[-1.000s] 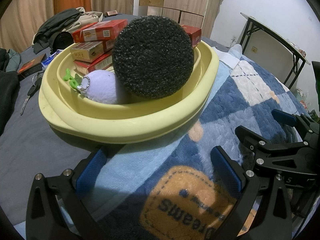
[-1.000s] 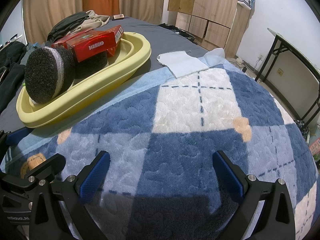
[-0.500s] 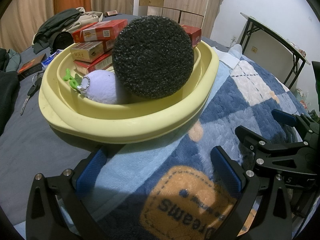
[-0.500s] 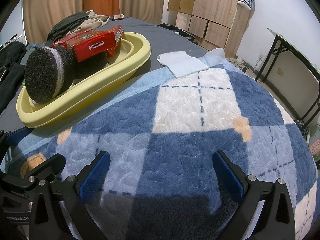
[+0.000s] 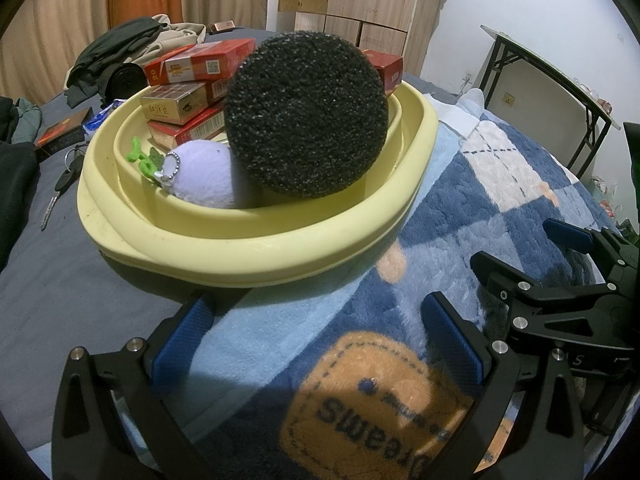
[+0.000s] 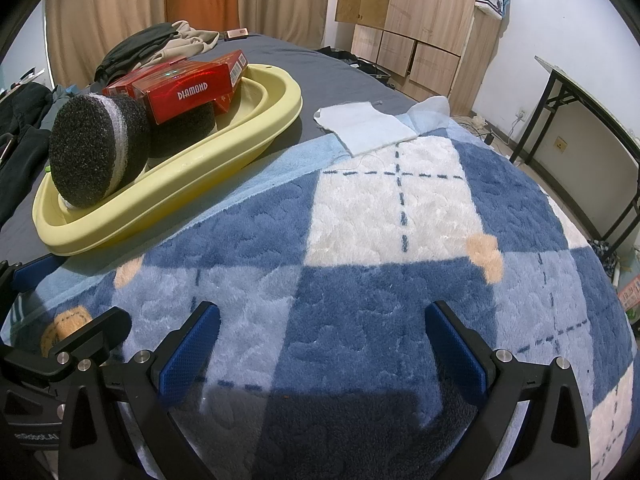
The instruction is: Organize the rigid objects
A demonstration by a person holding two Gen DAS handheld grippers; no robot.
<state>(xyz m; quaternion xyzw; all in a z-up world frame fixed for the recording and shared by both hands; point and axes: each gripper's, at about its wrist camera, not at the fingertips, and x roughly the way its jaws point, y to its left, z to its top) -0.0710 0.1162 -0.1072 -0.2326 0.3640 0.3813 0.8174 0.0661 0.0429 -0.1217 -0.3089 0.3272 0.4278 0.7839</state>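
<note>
Sorting looks done: red boxes (image 5: 188, 92), sponge disc (image 5: 306, 116), plush ball (image 5: 208, 180) fill yellow basin (image 5: 256, 248); left gripper (image 5: 316, 340) and right gripper (image 6: 320, 344) both spread, empty.

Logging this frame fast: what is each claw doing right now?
Left claw: open, holding nothing.
Right claw: open, holding nothing.

Pale yellow basin (image 5: 280, 248) with black speckled sponge disc (image 5: 306, 120), lilac plush ball (image 5: 206, 180), red cartons (image 6: 188, 90); blue, white and peach checked blanket (image 6: 400, 216).
</note>
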